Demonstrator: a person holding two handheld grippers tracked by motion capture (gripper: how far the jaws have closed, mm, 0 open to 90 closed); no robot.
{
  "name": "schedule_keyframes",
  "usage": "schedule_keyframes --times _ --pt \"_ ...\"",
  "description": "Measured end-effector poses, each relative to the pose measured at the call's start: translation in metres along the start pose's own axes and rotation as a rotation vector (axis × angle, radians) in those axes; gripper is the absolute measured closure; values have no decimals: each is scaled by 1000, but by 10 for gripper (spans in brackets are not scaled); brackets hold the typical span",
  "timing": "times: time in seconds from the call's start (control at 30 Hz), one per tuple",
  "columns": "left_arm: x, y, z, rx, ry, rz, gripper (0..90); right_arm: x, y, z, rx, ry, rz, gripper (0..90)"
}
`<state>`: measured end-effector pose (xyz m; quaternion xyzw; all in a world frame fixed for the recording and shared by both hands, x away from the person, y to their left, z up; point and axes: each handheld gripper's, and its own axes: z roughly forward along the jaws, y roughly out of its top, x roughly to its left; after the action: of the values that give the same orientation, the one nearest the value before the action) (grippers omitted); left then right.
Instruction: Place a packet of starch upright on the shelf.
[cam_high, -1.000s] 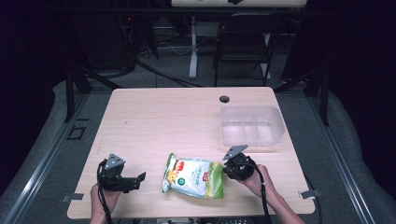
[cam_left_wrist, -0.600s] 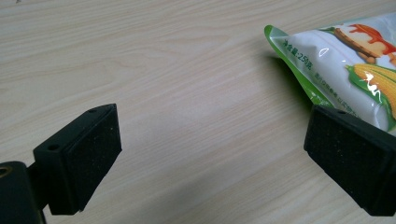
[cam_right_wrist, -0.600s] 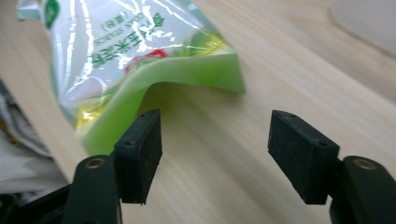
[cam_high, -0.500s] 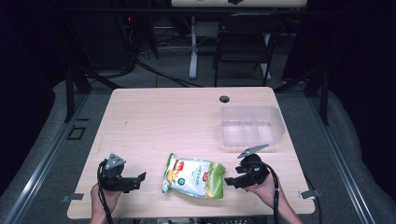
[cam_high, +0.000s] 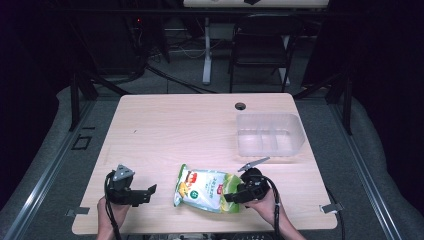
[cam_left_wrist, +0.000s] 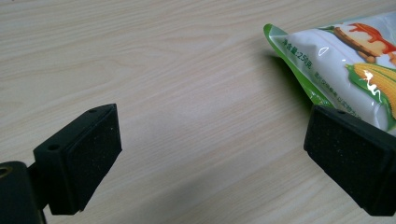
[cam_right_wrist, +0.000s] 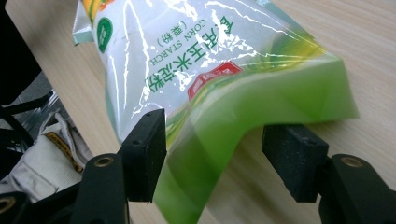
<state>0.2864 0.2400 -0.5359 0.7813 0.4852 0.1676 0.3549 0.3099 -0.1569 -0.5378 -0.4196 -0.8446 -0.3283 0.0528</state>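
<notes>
Right gripper (cam_high: 235, 196) sits at the bag's (cam_high: 206, 189) green bottom end near the table's (cam_high: 200, 125) front edge, jaws spread to either side of that end. In the right gripper view (cam_right_wrist: 212, 154) the two black pads flank the folded green corner of the bag (cam_right_wrist: 196, 84) with a gap on the right side, so the jaws are parted and not clamped on it; whether the left pad touches the film I cannot tell.

Left gripper (cam_high: 145, 192) rests low at the front left, well apart from the bag, held by a hand (cam_high: 111, 212). In the left gripper view (cam_left_wrist: 212, 154) its jaws stand wide apart over bare wood, with the bag's corner (cam_left_wrist: 336, 56) just beyond the right pad.

The bag lies flat at front centre, between the two grippers. It is a glossy pouch, white in the middle with green edges and a solid green bottom. It carries a picture of corn, a small green round mark, a red patch, Chinese characters and the words "CORN STARCH". Light glints off its creased film.

A clear bin (cam_high: 270, 134) with inner dividers stands at the right rear of the table, apart from the bag. A small round hole (cam_high: 240, 106) lies just behind it.
</notes>
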Motion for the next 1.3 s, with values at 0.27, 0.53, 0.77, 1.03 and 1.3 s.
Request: schedule_keyframes --times 0.27,0.53,0.77,1.03,1.3 --pt "0 0 1 4 -5 0 40 -7 5 19 -18 44 45 508" --pt "-1 0 2 9 -15 5 41 0 8 24 -36 38 -4 686" --pt "-2 0 3 8 -16 9 46 -2 8 25 -49 86 -24 808" --pt "-1 0 3 11 -21 15 50 -2 12 16 -92 82 -18 895" --pt "-4 0 4 12 -30 29 52 -2 14 6 -125 87 -27 900"
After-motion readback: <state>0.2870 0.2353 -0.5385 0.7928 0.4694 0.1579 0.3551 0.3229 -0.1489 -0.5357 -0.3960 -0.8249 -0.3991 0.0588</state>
